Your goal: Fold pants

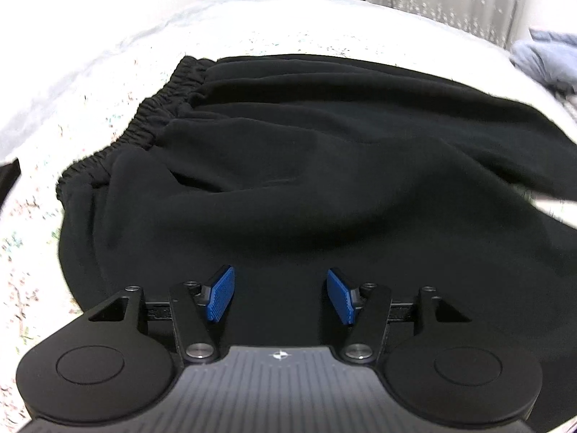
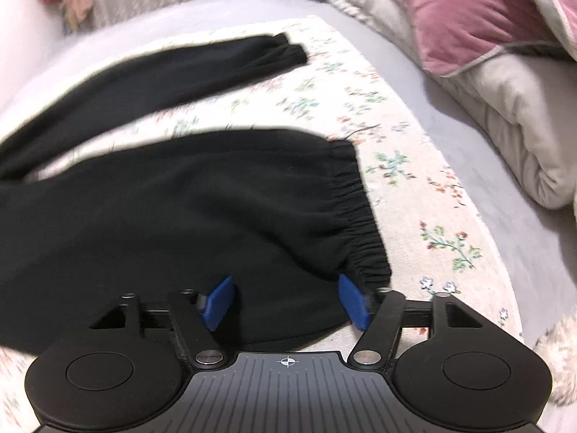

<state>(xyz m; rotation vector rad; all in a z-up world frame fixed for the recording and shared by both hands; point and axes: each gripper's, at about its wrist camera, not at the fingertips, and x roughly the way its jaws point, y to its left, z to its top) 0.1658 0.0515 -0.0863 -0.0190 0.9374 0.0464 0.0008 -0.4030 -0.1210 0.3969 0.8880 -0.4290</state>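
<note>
One pair of black pants (image 1: 306, 151) lies spread on a flowered sheet (image 1: 32, 252) over the bed. At the left end: one gathered elastic waistband (image 1: 144, 122), running from near-left to far-right in the left wrist view. Left gripper (image 1: 280, 297) hangs over the seat of the pants, its two blue pads (image 1: 220, 297) spread apart, bare cloth showing between them, nothing pinched.

Moving right: two legs counted. Far leg (image 2: 173, 72) lies flat, one ribbed cuff (image 2: 288, 48) at its right end. Near leg (image 2: 180, 223) lies apart from it, a strip of sheet between, its own cuff (image 2: 355, 223) at the right. Right gripper (image 2: 287, 301) sits over the near corner of that near leg, pads apart with cloth between them; whether its right pad (image 2: 353, 301), beside the cuff, touches it I cannot tell. Picture blurred here.

Far right: one pink pillow (image 2: 458, 18) on one folded beige quilt (image 2: 512, 119).
</note>
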